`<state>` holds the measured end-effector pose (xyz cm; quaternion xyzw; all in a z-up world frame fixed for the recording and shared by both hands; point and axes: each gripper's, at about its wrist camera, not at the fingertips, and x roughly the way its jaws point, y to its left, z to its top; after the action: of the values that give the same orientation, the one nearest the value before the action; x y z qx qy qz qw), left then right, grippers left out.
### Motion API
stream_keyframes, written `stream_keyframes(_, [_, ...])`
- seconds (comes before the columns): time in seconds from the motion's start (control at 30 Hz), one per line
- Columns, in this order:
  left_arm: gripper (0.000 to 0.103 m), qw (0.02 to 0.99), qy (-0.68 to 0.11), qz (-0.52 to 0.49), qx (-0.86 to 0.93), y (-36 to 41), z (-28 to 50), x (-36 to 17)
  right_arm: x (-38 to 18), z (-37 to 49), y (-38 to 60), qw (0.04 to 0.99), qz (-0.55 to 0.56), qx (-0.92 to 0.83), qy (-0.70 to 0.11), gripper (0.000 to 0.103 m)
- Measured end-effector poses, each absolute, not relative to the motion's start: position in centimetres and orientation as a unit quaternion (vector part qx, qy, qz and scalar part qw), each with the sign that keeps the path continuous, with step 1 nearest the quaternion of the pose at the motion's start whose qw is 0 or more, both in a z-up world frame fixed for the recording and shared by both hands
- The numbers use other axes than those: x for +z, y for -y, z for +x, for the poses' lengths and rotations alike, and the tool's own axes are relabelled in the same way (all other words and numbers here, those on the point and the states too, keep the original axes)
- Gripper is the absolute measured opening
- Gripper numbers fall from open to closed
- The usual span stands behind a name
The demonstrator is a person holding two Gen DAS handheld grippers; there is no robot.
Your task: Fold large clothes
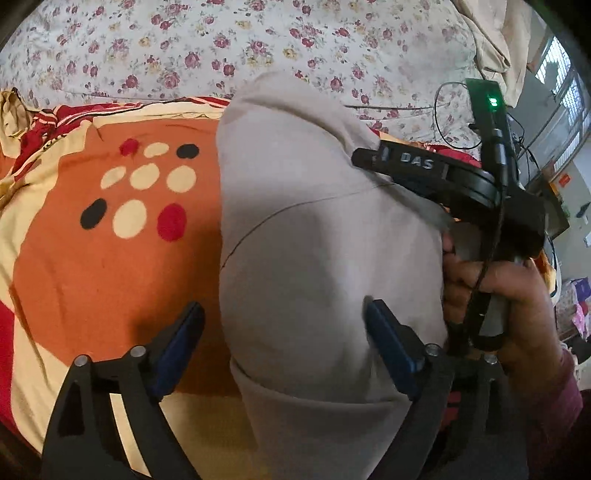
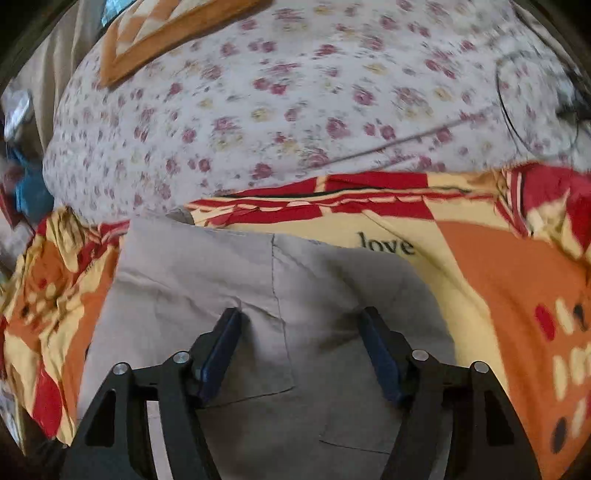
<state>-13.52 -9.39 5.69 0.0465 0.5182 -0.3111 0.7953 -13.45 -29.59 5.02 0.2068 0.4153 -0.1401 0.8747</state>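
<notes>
A large grey garment (image 1: 314,258) lies folded into a long strip on the orange, red and cream blanket (image 1: 92,258). My left gripper (image 1: 284,314) is open just above its near end, one blue pad off its left edge and one over the cloth. In the left wrist view my right gripper (image 1: 369,157) is at the garment's right edge, held by a hand (image 1: 509,295). In the right wrist view the right gripper (image 2: 301,317) is open over the grey garment (image 2: 258,295), its jaws wide apart and empty. A seam and a pocket show on the cloth.
The blanket (image 2: 498,277) covers a bed with a floral sheet (image 1: 221,44) behind it (image 2: 295,92). A black cable (image 2: 517,110) loops on the sheet at the right. A cream cloth (image 1: 495,33) lies at the far right corner. Room clutter lies beyond the bed's edge.
</notes>
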Motion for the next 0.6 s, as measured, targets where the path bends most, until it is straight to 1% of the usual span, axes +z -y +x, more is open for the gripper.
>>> stream_keyframes(0.17, [0.091,0.803,-0.507,0.07,-0.305,9.6,-14.4,6.0,6.5,-14.7,30.2,0.859,0.205,-0.138,-0.449,0.07])
stream_keyframes(0.27, [0.09,0.805,-0.505,0.08,-0.302,9.3,-14.9,6.2,9.2,-17.6,29.6,0.869,0.202,-0.12,-0.435,0.07])
stream_keyframes(0.33, [0.09,0.805,-0.506,0.081,-0.299,9.2,-15.1,6.2,10.9,-20.2,28.5,0.883,0.176,-0.107,-0.422,0.07])
stream_keyframes(0.4, [0.091,0.805,-0.507,0.083,-0.295,9.2,-15.4,6.1,11.1,-22.0,27.5,0.886,0.15,-0.109,-0.426,0.07])
stream_keyframes(0.5, [0.091,0.808,-0.504,0.091,-0.292,9.4,-15.7,6.1,9.1,-23.9,26.8,0.871,0.13,-0.128,-0.457,0.07])
stream_keyframes(0.53, [0.091,0.808,-0.504,0.096,-0.29,9.6,-15.9,6.1,7.4,-24.3,26.9,0.861,0.13,-0.134,-0.472,0.071])
stream_keyframes(0.6, [0.091,0.809,-0.502,0.105,-0.287,9.8,-16.2,6.1,5.7,-24.8,27.3,0.854,0.151,-0.136,-0.48,0.073])
